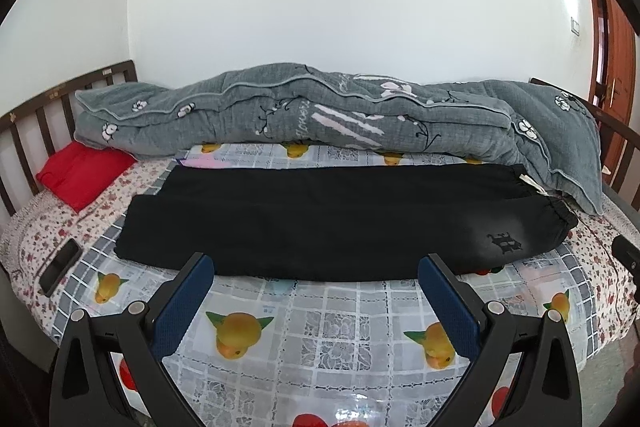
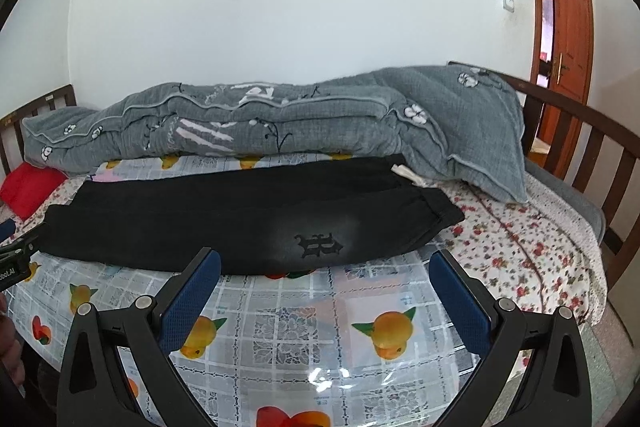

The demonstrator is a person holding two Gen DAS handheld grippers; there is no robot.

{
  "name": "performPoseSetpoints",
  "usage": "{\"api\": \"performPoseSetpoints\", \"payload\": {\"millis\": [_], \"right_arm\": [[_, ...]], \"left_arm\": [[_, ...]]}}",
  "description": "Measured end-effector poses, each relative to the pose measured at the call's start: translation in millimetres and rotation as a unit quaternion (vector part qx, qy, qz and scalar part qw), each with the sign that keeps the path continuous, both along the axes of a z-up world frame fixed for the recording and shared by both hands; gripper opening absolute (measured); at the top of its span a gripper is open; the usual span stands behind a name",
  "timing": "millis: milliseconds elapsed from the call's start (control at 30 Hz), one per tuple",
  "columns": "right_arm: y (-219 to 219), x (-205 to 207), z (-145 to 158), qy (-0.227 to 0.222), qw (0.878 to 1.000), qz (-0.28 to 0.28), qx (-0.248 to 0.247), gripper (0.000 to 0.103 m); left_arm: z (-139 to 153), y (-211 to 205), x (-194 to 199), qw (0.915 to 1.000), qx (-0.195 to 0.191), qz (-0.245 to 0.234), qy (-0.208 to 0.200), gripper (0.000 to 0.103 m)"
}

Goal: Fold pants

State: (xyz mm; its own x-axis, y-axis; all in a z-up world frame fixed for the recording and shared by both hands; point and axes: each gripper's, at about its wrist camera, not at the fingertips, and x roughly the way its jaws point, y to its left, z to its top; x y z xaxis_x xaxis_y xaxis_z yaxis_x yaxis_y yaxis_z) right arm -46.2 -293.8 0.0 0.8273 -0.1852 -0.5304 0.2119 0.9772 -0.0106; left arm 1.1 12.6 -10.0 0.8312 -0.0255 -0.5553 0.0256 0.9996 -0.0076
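Black pants [image 1: 320,219] lie flat across the bed, legs side by side, waistband at the right, leg ends at the left. They also show in the right wrist view [image 2: 240,223], with a dark logo [image 2: 318,245] near the waist. My left gripper [image 1: 316,269] is open and empty, hovering just in front of the pants' near edge. My right gripper [image 2: 326,263] is open and empty, near the front edge by the logo. The left gripper's tip [image 2: 10,259] shows at the far left of the right wrist view.
A grey quilt [image 1: 320,115] lies bunched behind the pants. A red cloth [image 1: 82,173] sits at the back left, a black phone [image 1: 60,267] at the left. A fruit-print plastic cover [image 1: 320,327] lies under the pants. Wooden bed rails [image 2: 592,147] stand at both ends.
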Motion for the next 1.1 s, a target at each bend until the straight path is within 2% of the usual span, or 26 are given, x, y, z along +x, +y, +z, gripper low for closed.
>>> {"api": "performPoseSetpoints", "payload": {"millis": [133, 267, 333, 433, 500, 567, 600, 700, 767, 833, 967, 1100], "right_arm": [[-2.1, 14.6, -19.9, 0.017, 1.000, 0.004, 0.015, 0.102], [-10.8, 30.9, -51.4, 0.043, 0.999, -0.007, 0.017, 0.102], [-20.1, 41.4, -71.5, 0.061, 0.998, -0.008, 0.026, 0.098], [-41.0, 54.1, -102.5, 0.083, 0.995, -0.014, 0.051, 0.086], [-55.9, 65.6, -122.9, 0.102, 0.992, -0.016, 0.073, 0.083], [-72.1, 74.8, -139.4, 0.110, 0.989, -0.023, 0.092, 0.079], [-76.8, 78.3, -143.6, 0.110, 0.989, -0.024, 0.100, 0.075], [-92.8, 91.2, -155.4, 0.106, 0.986, -0.026, 0.128, 0.075], [-99.8, 102.9, -161.1, 0.102, 0.985, -0.032, 0.137, 0.075], [-104.0, 115.0, -166.5, 0.105, 0.982, -0.030, 0.157, 0.075], [-106.9, 138.6, -170.9, 0.097, 0.980, -0.026, 0.171, 0.074], [-114.9, 160.9, -173.7, 0.097, 0.975, -0.033, 0.196, 0.061]], "left_arm": [[-19.3, 11.9, 10.5, 0.9998, -0.016, 0.001, 0.011, 0.103], [-54.7, 35.0, 25.9, 0.9991, -0.020, 0.014, 0.035, 0.103], [-74.8, 52.5, 36.0, 0.9977, -0.029, 0.028, 0.054, 0.103], [-103.6, 80.8, 50.6, 0.9929, -0.071, 0.040, 0.086, 0.102], [-122.0, 103.6, 61.9, 0.9870, -0.108, 0.053, 0.107, 0.099], [-136.3, 123.7, 73.1, 0.9821, -0.128, 0.069, 0.119, 0.098], [-141.1, 130.1, 76.1, 0.9811, -0.133, 0.074, 0.120, 0.098], [-154.7, 153.5, 87.6, 0.9750, -0.160, 0.098, 0.120, 0.097], [-164.1, 168.3, 93.1, 0.9663, -0.202, 0.109, 0.116, 0.097], [-167.3, 177.3, 95.3, 0.9624, -0.228, 0.110, 0.099, 0.097], [-172.4, 189.2, 115.9, 0.9605, -0.236, 0.108, 0.100, 0.093], [-174.0, 202.3, 137.1, 0.9549, -0.247, 0.129, 0.101, 0.083]]}}
